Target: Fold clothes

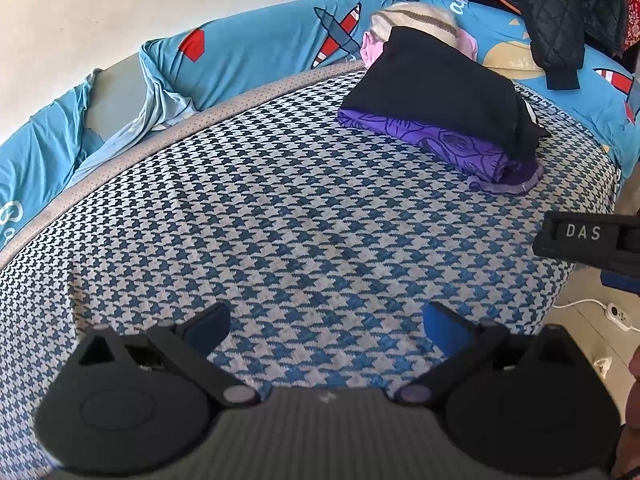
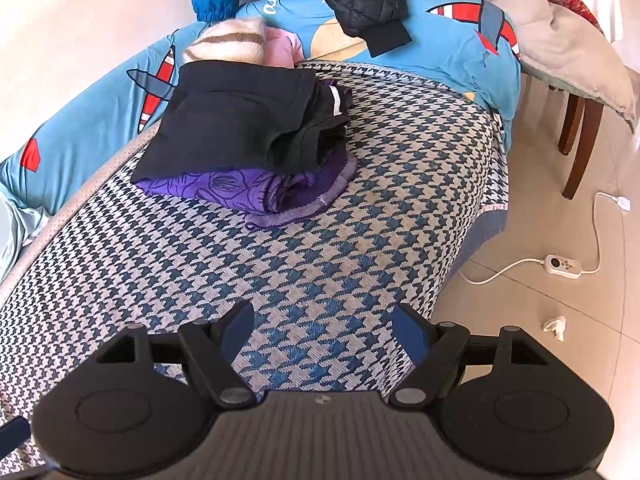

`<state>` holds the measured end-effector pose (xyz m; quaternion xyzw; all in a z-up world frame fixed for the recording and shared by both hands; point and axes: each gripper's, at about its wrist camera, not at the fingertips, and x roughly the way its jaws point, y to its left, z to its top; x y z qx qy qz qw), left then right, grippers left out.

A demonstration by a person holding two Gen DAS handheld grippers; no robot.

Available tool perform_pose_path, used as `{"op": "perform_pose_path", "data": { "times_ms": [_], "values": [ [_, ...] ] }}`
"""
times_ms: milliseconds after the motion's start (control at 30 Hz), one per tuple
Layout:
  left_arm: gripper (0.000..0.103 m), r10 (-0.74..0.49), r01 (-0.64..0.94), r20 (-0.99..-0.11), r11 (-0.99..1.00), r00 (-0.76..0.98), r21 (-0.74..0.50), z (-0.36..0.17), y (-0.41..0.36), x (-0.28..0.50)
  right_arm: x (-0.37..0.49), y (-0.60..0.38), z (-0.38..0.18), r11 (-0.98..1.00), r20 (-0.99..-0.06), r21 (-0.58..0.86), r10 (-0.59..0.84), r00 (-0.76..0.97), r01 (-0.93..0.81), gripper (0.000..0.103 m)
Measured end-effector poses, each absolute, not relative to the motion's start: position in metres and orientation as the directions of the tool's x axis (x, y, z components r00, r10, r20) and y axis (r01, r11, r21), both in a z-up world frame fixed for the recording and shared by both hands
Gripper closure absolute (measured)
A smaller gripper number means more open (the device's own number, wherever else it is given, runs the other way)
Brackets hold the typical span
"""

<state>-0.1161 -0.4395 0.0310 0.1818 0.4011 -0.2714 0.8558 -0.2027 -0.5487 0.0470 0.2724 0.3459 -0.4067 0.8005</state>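
My left gripper, right gripper: fingers wide apart, empty. Risk: grabbing folded black garment topples purple floral-print garment stack on houndstooth bed cover.

The left gripper points steeply down, its jaws spread wide with nothing between the blue pads. The right gripper is angled the same way, jaws likewise apart and empty — its black body also pokes into the left view's right edge. A bit of a hand shows there too, low at that edge.
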Motion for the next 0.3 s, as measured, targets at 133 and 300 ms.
{"op": "perform_pose_path", "data": {
  "times_ms": [133,300],
  "values": [
    [0.000,-0.323,0.605,-0.783,0.792,0.532,0.085,0.033,-0.434,-0.116,-0.201,-0.546,0.047,0.524,-0.776,0.148,-0.465,0.427,0.839,0.027],
    [0.000,-0.322,0.592,-0.780,0.802,0.537,0.077,0.035,-0.426,-0.115,-0.196,-0.539,0.048,0.538,-0.774,0.129,-0.470,0.424,0.833,0.027]
  ]
}}
